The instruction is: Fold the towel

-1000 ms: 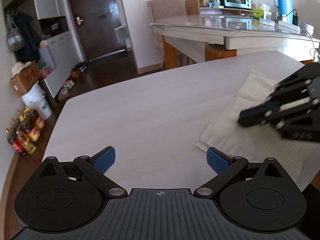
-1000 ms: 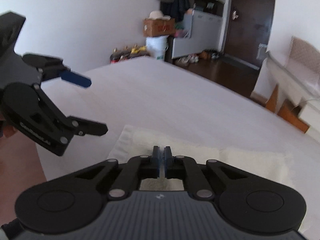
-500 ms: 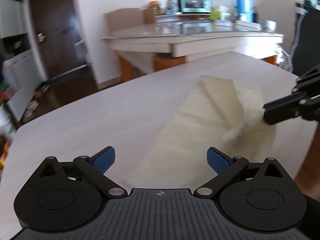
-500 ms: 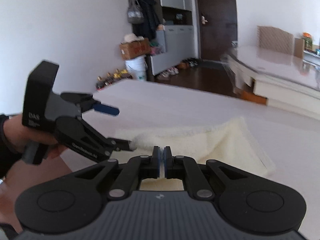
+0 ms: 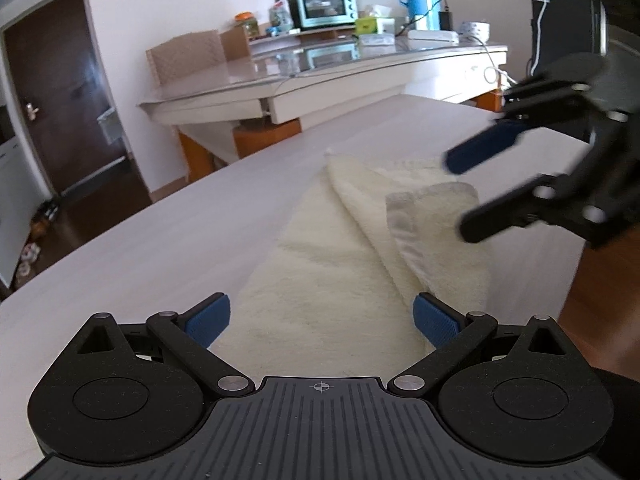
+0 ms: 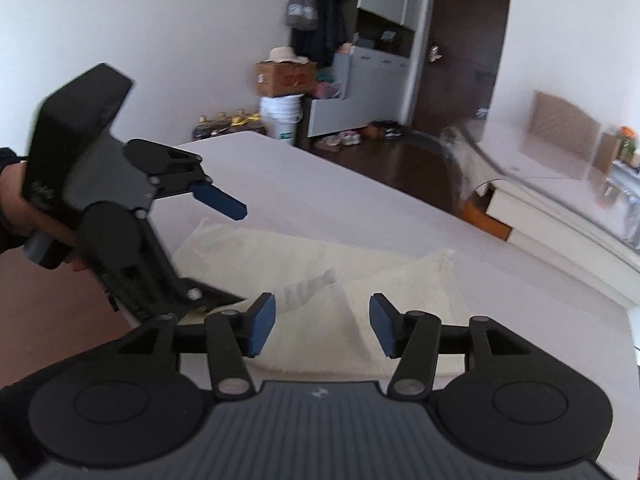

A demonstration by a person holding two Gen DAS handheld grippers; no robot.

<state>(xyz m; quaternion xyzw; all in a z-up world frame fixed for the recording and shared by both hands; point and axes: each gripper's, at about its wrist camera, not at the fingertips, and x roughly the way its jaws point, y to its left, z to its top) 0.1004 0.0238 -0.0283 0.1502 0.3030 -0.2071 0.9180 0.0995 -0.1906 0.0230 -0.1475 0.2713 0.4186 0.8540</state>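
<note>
A cream towel (image 5: pixel 340 256) lies on the white table (image 5: pixel 160 240), with one corner flap folded over onto its middle. My left gripper (image 5: pixel 322 320) is open and empty, just above the towel's near end. My right gripper (image 5: pixel 464 196) shows at the right of the left wrist view, open, over the folded flap. In the right wrist view my right gripper (image 6: pixel 322 324) is open and empty above the towel (image 6: pixel 320 256), and the left gripper (image 6: pixel 230 256) is open at the towel's left end.
The table's near edge runs close behind both grippers, with brown floor (image 5: pixel 600 280) beyond it. A second table (image 5: pixel 320 80) with an oven, a blue flask and boxes stands past the far edge. Cabinets, a bucket and a door (image 6: pixel 460 48) stand further off.
My right gripper was shut on the towel's corner, carried it over the towel, and has now opened and let it go. The left gripper swung round over the towel's end and stayed open.
</note>
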